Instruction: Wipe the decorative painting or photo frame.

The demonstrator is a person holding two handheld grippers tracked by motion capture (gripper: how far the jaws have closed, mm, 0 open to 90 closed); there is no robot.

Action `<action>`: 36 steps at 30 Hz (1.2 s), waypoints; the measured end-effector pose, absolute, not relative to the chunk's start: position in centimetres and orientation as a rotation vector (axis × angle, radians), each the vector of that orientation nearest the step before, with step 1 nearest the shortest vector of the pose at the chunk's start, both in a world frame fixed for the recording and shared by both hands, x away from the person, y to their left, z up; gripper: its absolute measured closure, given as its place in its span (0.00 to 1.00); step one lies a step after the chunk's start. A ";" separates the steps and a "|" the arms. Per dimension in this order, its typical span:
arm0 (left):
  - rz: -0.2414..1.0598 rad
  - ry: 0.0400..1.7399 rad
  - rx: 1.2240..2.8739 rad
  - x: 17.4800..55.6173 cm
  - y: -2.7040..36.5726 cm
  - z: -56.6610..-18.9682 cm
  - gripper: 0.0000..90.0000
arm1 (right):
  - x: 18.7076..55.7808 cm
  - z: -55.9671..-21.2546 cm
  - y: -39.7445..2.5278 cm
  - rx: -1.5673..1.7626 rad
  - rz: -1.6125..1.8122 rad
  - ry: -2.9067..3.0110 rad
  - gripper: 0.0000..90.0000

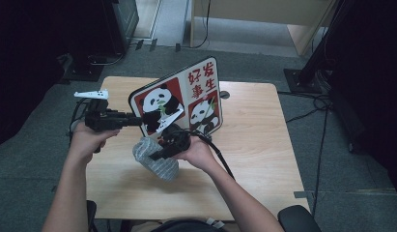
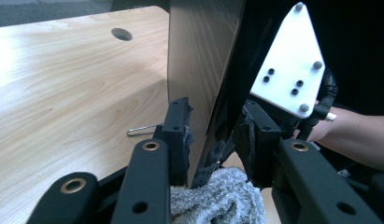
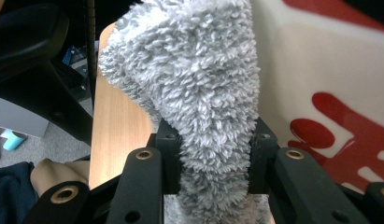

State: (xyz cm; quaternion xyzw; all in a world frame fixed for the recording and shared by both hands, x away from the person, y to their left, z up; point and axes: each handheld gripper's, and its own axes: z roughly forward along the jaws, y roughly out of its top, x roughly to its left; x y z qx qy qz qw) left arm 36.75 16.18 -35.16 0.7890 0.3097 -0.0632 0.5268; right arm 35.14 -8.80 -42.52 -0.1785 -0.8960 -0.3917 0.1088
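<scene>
A board (image 1: 196, 87) printed with pandas and red characters stands tilted above the wooden table (image 1: 254, 145). My left gripper (image 1: 138, 120) is shut on its left edge. In the left gripper view the board's plain back (image 2: 199, 56) and thin dark edge run down between the jaws of my left gripper (image 2: 215, 126). My right gripper (image 1: 157, 153) is shut on a grey fluffy cloth (image 1: 157, 164) just below and in front of the board. In the right gripper view the cloth (image 3: 199, 60) rises from my right gripper (image 3: 210, 135), close beside the board's printed face (image 3: 320, 84).
A small metal clip (image 2: 143, 129) lies on the table behind the board, and a cable hole (image 2: 121, 33) sits farther back. Black stands and cables (image 1: 312, 104) ring the table on the floor. A chair arm (image 1: 297, 217) is at the near right corner.
</scene>
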 end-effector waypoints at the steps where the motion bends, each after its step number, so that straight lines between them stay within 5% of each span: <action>1: -0.152 0.740 1.888 36.8 16.1 -35.2 0.76 | 35.1 -42.6 -8.8 -0.525 -1.151 -2.633 0.74; 36: -0.151 0.720 1.921 36.8 15.9 -35.4 0.85 | 34.8 -46.6 -11.4 -0.563 -1.109 -2.618 0.77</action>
